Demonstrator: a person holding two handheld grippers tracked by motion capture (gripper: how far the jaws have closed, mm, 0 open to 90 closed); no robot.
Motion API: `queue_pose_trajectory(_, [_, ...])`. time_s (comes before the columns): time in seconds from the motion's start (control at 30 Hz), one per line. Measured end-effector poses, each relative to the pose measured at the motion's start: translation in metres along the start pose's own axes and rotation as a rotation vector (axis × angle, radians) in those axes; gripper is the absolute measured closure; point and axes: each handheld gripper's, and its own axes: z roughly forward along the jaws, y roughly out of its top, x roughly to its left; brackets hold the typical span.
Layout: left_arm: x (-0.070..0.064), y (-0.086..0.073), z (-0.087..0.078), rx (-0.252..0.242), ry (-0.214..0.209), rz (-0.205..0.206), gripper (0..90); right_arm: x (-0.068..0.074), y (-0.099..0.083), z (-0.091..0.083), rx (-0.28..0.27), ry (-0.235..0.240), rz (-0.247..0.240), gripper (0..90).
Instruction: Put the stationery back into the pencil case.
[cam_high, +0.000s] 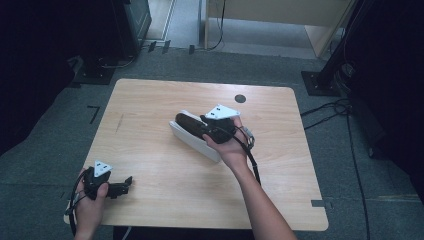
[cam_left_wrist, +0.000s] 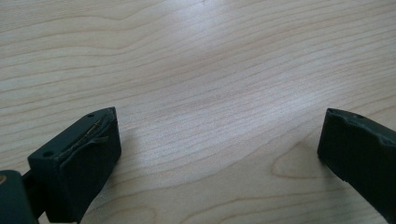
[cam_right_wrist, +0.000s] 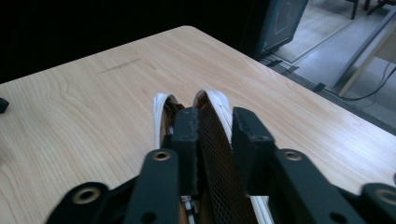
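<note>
A shoe with a white sole and a dark mesh upper lies tilted near the middle of the wooden table. My right gripper comes at it from the right and is shut on its upper. In the right gripper view the two black jaws pinch the dark mesh side wall of the shoe, and the white sole rim curves beyond them. My left gripper rests low at the table's front left corner. Its jaws stand wide apart over bare wood.
A small dark round hole sits near the table's far right edge. Black stands and cables lie on the grey carpet around the table. Dark equipment stands at the back left.
</note>
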Motion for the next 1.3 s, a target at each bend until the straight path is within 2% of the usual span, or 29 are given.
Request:
queue_pose_trajectory(0.17, [0.000,0.000,0.000,-0.001,0.001,-0.002,0.0,-0.005,-0.006,-0.012,-0.011,0.007,0.057,53.5])
queue_pose_trajectory(0.27, [0.000,0.000,0.000,-0.002,0.001,-0.002,0.0,-0.009,-0.010,-0.022,-0.014,-0.010,0.095,45.6])
queue_pose_trajectory(0.43, [0.000,0.000,0.000,-0.001,0.001,-0.001,0.0,-0.014,-0.018,-0.038,-0.019,-0.044,0.128,32.6])
queue_pose_trajectory(0.5, [0.000,0.000,0.000,-0.001,0.001,-0.001,0.0,-0.017,-0.021,-0.043,-0.010,-0.076,0.149,16.8])
queue_pose_trajectory(0.57, [0.000,0.000,0.000,-0.001,0.001,-0.001,0.0,-0.019,-0.023,-0.046,0.005,-0.105,0.167,8.1])
queue_pose_trajectory(0.6, [0.000,0.000,0.000,0.001,0.001,-0.001,0.0,-0.021,-0.025,-0.048,0.008,-0.116,0.178,0.8])
queue_pose_trajectory(0.87, [0.000,0.000,0.000,0.000,0.000,0.000,0.0,-0.031,-0.043,-0.062,0.003,-0.162,0.220,0.0])
queue_pose_trajectory(1.07, [0.000,0.000,0.000,-0.001,0.000,-0.002,0.0,-0.037,-0.059,-0.068,0.026,-0.194,0.247,0.0])
queue_pose_trajectory(1.3, [0.000,0.000,0.000,-0.001,0.000,-0.001,0.0,-0.043,-0.075,-0.076,0.047,-0.220,0.257,0.0])
